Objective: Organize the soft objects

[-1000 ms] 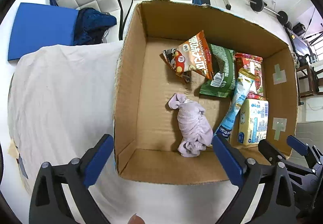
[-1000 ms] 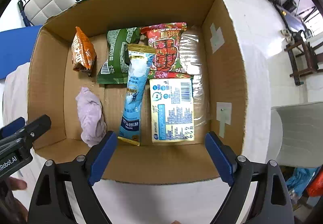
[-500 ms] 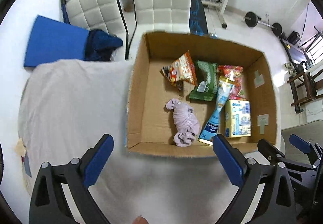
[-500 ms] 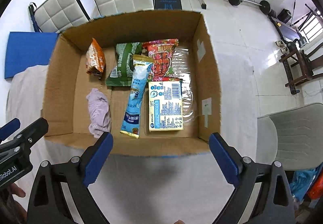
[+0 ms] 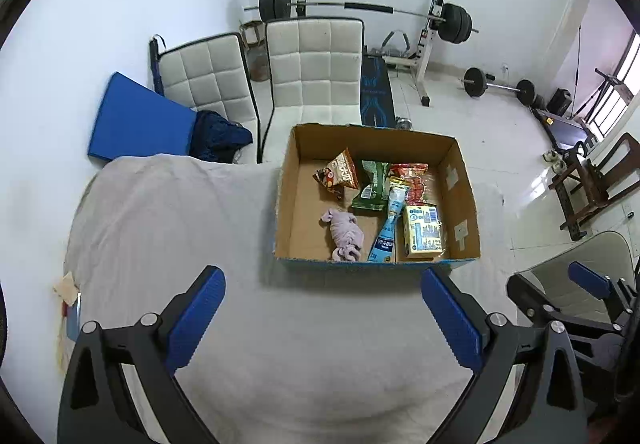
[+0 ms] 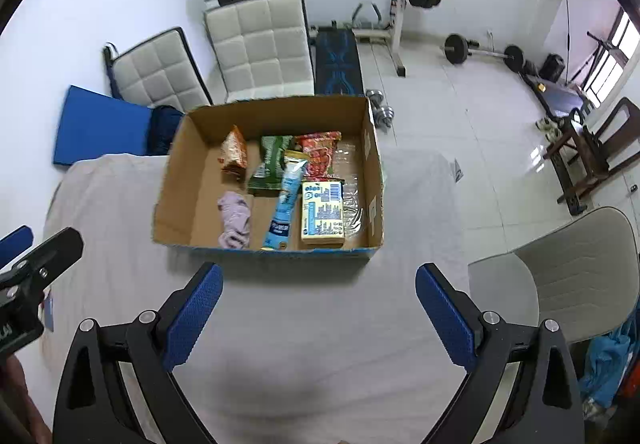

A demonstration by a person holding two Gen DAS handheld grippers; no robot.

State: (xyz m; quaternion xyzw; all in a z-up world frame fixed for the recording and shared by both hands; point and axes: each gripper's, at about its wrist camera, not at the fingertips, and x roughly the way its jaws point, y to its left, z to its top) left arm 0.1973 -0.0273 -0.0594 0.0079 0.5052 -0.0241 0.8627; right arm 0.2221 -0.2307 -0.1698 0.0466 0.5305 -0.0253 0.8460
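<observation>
I hold two claws over a table draped in a pale, softly wrinkled cloth (image 5: 168,212). My left claw (image 5: 320,308) hangs with its blue ribbed pads spread wide apart and nothing between them; my right claw (image 6: 316,302) is the same, wide apart and holding nothing. Beyond both, set on the cloth, is an open cardboard box (image 5: 286,204), rectangular, with plain brown corrugated walls and a blue strip along its near bottom edge. Inside it, from left to right: the left part of the floor is bare cardboard; at the back leans an orange, glossy snack bag (image 5: 339,174); in front of it, near the front wall, lies the soft thing of my task, a crumpled lilac cloth (image 5: 344,234), bunched into a limp, wrinkled lump. Next comes a dark green foil packet (image 5: 370,186), lying flat, then a long, narrow light blue pouch (image 5: 388,224) running from back to front, its far end overlapping the green packet. To its right at the back is a red printed snack bag (image 5: 412,176), and in front of that a flat yellow carton (image 5: 424,230) with blue print, boxy and stiff. Clear crinkled plastic (image 6: 354,200) lies against the right wall. From my right claw's camera the same box (image 6: 372,180) sits slightly to the left, with the lilac cloth (image 6: 235,218) in its front left area.
</observation>
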